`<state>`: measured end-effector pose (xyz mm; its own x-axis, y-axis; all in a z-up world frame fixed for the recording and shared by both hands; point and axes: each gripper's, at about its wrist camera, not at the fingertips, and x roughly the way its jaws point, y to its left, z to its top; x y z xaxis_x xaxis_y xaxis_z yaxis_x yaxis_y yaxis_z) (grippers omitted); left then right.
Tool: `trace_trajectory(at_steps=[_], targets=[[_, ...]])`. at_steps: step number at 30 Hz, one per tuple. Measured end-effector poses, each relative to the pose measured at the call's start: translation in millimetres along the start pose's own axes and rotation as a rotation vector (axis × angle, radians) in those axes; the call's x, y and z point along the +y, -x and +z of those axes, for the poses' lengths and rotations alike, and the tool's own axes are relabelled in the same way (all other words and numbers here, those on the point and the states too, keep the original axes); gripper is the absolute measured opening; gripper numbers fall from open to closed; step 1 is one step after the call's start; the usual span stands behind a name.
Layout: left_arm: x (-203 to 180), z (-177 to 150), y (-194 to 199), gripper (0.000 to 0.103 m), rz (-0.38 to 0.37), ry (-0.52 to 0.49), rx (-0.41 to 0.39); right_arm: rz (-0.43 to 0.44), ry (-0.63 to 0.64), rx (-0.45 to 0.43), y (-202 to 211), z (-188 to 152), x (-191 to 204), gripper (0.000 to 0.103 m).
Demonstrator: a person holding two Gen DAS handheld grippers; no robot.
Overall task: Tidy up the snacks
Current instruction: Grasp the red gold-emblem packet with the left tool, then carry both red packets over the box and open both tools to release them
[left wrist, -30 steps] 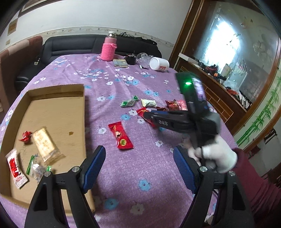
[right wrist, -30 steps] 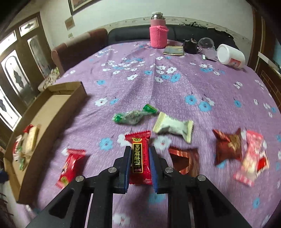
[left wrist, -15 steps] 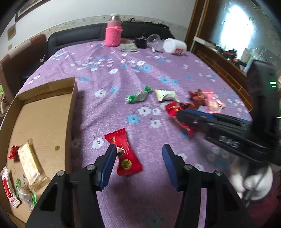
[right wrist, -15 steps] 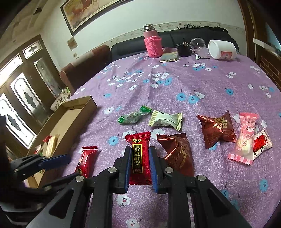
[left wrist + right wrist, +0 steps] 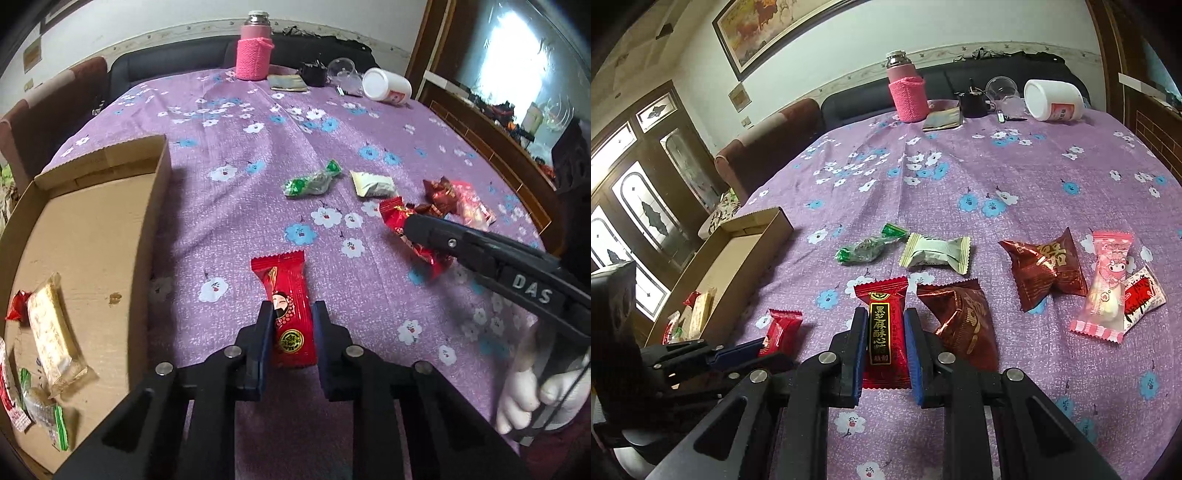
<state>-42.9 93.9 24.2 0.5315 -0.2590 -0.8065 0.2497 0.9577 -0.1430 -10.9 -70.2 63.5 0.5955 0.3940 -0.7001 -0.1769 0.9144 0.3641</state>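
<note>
My left gripper [image 5: 291, 314] is shut on a red snack packet with a face on it [image 5: 286, 310], which lies on the purple tablecloth. My right gripper [image 5: 885, 321] is shut on a red packet with a black label [image 5: 884, 328]; it also shows in the left wrist view [image 5: 410, 229]. The cardboard box [image 5: 88, 229] stands to the left and holds several snacks, among them a beige bar [image 5: 51, 332]. A green candy [image 5: 870, 247], a pale green packet [image 5: 936, 253], two dark red packets [image 5: 1047, 271] and a pink packet [image 5: 1108, 284] lie loose on the cloth.
At the table's far edge stand a pink-sleeved flask [image 5: 255, 48], a white jar on its side [image 5: 386, 88], a clear cup [image 5: 341, 68] and a small dark object [image 5: 314, 72]. A sofa stands behind the table and a wooden cabinet [image 5: 498, 147] to the right.
My left gripper has moved forward over the red face packet and closed on it. My right gripper has stayed shut on the black-label packet.
</note>
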Motion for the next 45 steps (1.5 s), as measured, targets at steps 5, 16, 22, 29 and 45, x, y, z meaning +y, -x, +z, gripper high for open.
trace_trajectory(at_steps=[5,16,22,29,45], targets=[[9.5,-1.2,26.6,0.02,-0.056,0.053,-0.05,0.008,-0.006,-0.015,1.4,-0.4,-1.0,0.021],[92.7,-1.9,107.1,0.02,-0.068,0.192,-0.187,0.098,-0.05,-0.041,18.8,7.8,22.5,0.021],[156.9,7.5,121.7,0.02,0.028,0.255,-0.211,0.191,0.067,-0.006,15.9,29.5,98.8,0.021],[204.1,26.4,97.8,0.02,0.076,0.283,-0.162,0.233,0.162,0.102,-34.8,37.5,170.4,0.022],[242.9,33.2,46.8,0.02,0.066,0.343,-0.057,0.175,0.19,0.272,-132.3,25.7,214.0,0.022]])
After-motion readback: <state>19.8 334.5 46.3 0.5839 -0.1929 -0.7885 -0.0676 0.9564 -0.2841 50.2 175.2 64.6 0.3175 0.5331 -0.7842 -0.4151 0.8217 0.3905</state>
